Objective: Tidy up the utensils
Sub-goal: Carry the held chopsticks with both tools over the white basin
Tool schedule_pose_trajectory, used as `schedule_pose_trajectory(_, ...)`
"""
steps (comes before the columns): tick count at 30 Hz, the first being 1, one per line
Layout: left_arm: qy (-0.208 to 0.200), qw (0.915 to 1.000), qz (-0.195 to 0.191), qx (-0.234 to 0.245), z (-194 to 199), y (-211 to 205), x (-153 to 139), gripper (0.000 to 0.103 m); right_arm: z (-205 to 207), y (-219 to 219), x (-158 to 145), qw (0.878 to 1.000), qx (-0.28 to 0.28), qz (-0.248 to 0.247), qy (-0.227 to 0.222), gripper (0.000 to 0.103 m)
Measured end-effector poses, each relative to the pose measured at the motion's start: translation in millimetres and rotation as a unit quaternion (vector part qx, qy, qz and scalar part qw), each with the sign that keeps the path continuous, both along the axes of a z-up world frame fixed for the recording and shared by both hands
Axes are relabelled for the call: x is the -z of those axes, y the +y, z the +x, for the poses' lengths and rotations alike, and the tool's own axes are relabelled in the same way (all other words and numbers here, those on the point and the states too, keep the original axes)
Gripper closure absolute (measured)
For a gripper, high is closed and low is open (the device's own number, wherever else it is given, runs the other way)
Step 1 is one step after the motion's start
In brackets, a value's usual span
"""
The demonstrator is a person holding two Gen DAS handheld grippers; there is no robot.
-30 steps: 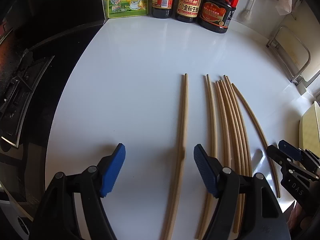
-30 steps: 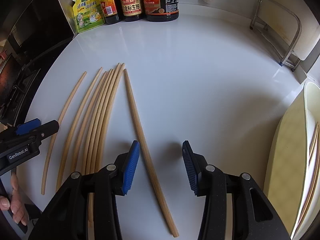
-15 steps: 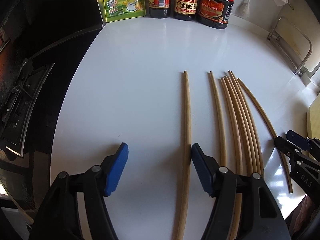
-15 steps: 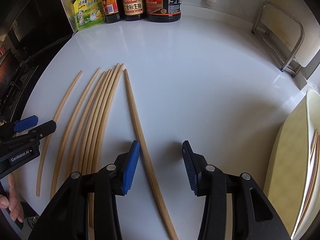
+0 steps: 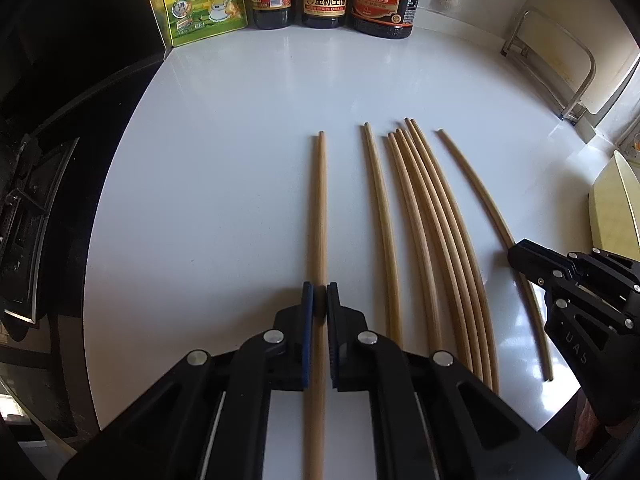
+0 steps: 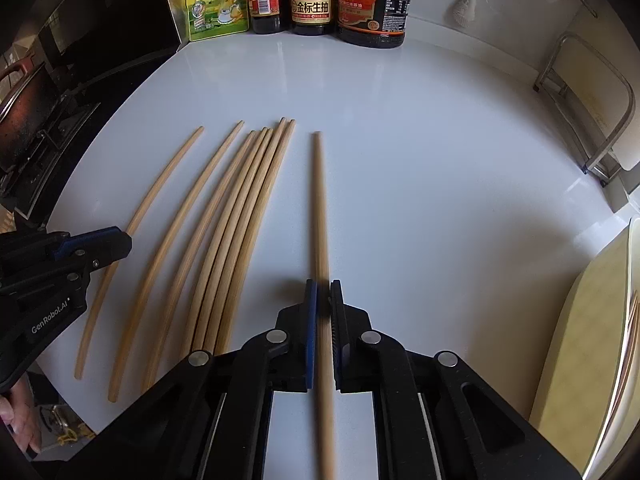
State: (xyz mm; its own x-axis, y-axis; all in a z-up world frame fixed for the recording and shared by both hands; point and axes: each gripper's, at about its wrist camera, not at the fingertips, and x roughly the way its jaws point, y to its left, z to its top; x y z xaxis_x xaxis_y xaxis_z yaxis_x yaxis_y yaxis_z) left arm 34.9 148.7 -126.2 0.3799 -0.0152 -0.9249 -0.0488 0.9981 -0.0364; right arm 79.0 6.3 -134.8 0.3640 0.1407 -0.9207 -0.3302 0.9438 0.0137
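The left gripper (image 5: 319, 294) pinches the leftmost chopstick (image 5: 319, 208) near its near end; the right gripper (image 6: 323, 292) pinches the rightmost chopstick (image 6: 319, 208).

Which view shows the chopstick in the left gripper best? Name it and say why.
Left wrist view: the chopstick runs sharp down the centre, clamped in the left gripper. The right wrist view shows it at the far left, its middle hidden by that gripper.

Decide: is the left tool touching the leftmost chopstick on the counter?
Touching. The left wrist view shows the left tool with both blue pads closed against the leftmost chopstick, no gap visible.
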Motion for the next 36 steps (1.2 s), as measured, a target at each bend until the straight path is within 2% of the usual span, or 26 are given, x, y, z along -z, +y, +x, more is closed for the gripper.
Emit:
schedule_pose_trajectory(5, 0.019, 0.9996, -0.022, 0.001, -5, 4, -6, 0.096, -4, -8, -9, 0.999, 0.026, 0.034, 0.023, 0.097)
schedule_pose_trajectory(9, 0.02, 0.9994, -0.027, 0.003, -9, 4, -20, 0.096, -12, -12, -22, 0.998, 0.034, 0.048, 0.023, 0.097)
schedule_pose_trajectory(13, 0.02, 0.9991, -0.036, 0.008, -10, 0, -37, 0.096, -22, -23, -42, 0.995, 0.053, 0.082, 0.024, 0.097)
schedule_pose_trajectory(17, 0.002, 0.9989, -0.037, 0.028, -8, -16, -62, 0.096, -33, -39, -68, 0.993, 0.066, 0.101, 0.006, 0.097)
schedule_pose_trajectory(22, -0.032, 0.9955, -0.034, 0.083, 0, -55, -94, 0.096, -47, -73, -97, 0.989, 0.098, 0.11, -0.027, 0.097)
schedule_pose_trajectory(28, -0.059, 0.9813, -0.038, 0.179, 10, -131, -118, 0.096, -70, -141, -119, 0.976, 0.18, 0.105, -0.067, 0.097)
schedule_pose_trajectory(36, -0.071, 0.9453, -0.053, 0.314, 11, -246, -133, 0.096, -108, -242, -124, 0.943, 0.306, 0.091, -0.091, 0.097)
